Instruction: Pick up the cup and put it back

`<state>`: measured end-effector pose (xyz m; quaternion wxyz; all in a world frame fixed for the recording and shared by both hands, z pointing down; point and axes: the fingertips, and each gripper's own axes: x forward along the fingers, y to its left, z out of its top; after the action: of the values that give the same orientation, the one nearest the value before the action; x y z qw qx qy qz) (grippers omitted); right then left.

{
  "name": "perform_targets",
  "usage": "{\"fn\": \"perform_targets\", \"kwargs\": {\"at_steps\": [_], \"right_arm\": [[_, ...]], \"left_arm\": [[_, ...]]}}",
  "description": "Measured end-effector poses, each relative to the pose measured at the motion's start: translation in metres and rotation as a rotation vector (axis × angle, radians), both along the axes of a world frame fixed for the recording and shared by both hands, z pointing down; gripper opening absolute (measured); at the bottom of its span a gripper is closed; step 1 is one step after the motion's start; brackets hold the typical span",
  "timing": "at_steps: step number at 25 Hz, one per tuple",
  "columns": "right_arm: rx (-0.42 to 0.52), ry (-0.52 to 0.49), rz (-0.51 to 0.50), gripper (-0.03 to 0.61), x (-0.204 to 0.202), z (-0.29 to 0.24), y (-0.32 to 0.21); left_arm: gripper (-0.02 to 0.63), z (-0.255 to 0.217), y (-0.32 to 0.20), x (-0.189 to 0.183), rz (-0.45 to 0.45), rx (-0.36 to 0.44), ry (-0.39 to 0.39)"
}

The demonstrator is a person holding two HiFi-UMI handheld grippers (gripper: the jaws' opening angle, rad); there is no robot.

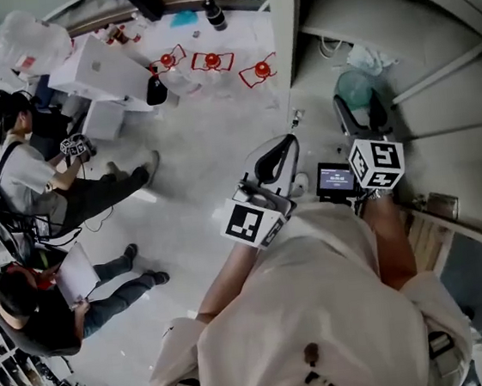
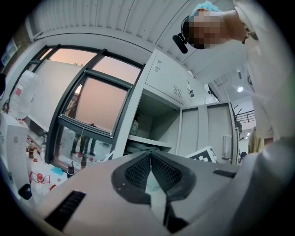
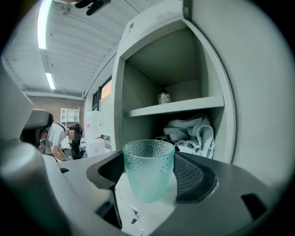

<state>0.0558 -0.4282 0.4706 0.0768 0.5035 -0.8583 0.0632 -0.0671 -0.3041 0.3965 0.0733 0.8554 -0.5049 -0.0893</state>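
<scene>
The right gripper (image 3: 150, 159) is clamped on the cup (image 3: 148, 169). This is a teal, dimpled glass tumbler standing upright between the two dark ribbed pads (image 3: 189, 174), one pressed to each side of it. Its rim rises above the pads and its base sits down in the throat of the jaws. Beyond the fingertips is an open cabinet (image 3: 216, 69). A shelf (image 3: 175, 107) runs across above the cup's rim, with a small jar (image 3: 163, 97) standing on it. Under the shelf, past the right-hand pad, lies a crumpled white cloth (image 3: 193, 131). Off to the left of the fingers, well apart, a person (image 3: 55, 136) bends over.

The left gripper (image 2: 150, 162) has its jaws pressed together, the ribbed pads meeting in a thin line with nothing between them. Ahead of its tips are the same cabinet (image 2: 168, 83) and a large window (image 2: 94, 99) to the left. The right gripper's marker cube (image 2: 205, 154) shows just right of the tips.

In the head view both forearms are bent and held out in front of the chest. The left forearm (image 1: 229, 276) angles up from the lower left — its gripper (image 1: 274, 162) tilts up and to the right. The right forearm (image 1: 389, 240) runs nearly straight ahead — its gripper (image 1: 360, 112) points into the cabinet (image 1: 438, 105), with the cup (image 1: 352, 89) at its tips.
</scene>
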Motion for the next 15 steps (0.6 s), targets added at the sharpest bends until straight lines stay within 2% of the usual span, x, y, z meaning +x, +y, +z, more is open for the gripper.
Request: {"fn": "perform_targets", "kwargs": {"at_steps": [8, 15], "right_arm": [[0.022, -0.028, -0.063, 0.334, -0.038, -0.037, 0.098], [0.057, -0.068, -0.02, 0.334, -0.059, -0.067, 0.192]], "left_arm": [[0.009, -0.006, 0.067, -0.048, -0.011, -0.003, 0.006], [0.009, -0.011, 0.132, -0.068, 0.053, 0.005, 0.005]]}}
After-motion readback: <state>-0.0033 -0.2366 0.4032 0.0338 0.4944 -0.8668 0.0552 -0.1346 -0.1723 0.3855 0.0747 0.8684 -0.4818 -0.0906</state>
